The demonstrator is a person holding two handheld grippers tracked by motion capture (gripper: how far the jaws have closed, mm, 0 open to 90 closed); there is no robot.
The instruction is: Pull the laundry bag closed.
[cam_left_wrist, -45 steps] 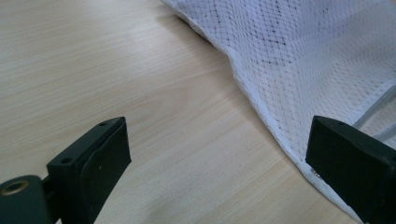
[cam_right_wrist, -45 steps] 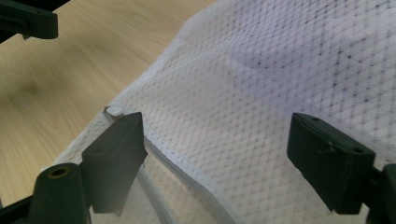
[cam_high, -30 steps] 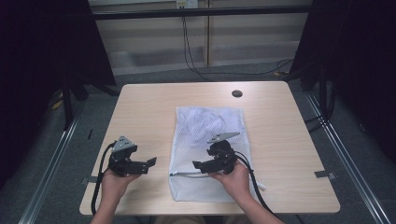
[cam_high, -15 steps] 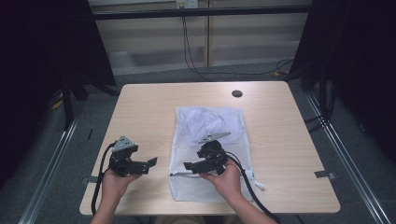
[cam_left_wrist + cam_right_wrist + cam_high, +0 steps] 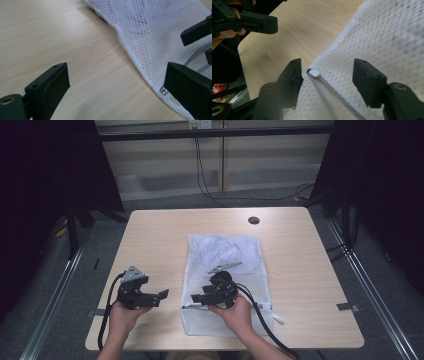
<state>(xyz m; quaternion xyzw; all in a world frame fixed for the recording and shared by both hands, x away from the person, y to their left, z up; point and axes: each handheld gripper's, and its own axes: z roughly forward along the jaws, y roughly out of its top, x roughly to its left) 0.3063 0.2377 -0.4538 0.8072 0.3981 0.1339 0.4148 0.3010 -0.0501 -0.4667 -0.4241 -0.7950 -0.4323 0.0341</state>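
Note:
A white mesh zip bag (image 5: 235, 252) lies flat mid-table, its zipper along the near edge. My right gripper (image 5: 196, 298) hovers low over the bag's near left corner, pointing left. In the right gripper view its jaws (image 5: 327, 71) have just been closing and still stand apart around the white zipper pull (image 5: 314, 73), their pads off it; the grey zipper (image 5: 329, 93) runs toward the camera. My left gripper (image 5: 162, 294) rests on bare wood left of the bag, open. Its jaws (image 5: 116, 75) straddle the bag's edge (image 5: 140, 67) and a small metal stop (image 5: 163, 90).
The light wood table (image 5: 150, 240) has a dark round hole (image 5: 253, 220) at the far right of centre. Bare wood lies on both sides of the bag. Each gripper trails a black cable (image 5: 265, 325) over the near edge. Metal rails (image 5: 370, 285) flank the table.
My right gripper has shifted left along the bag's near edge to its left corner, and its jaws have narrowed. The left gripper has stayed put.

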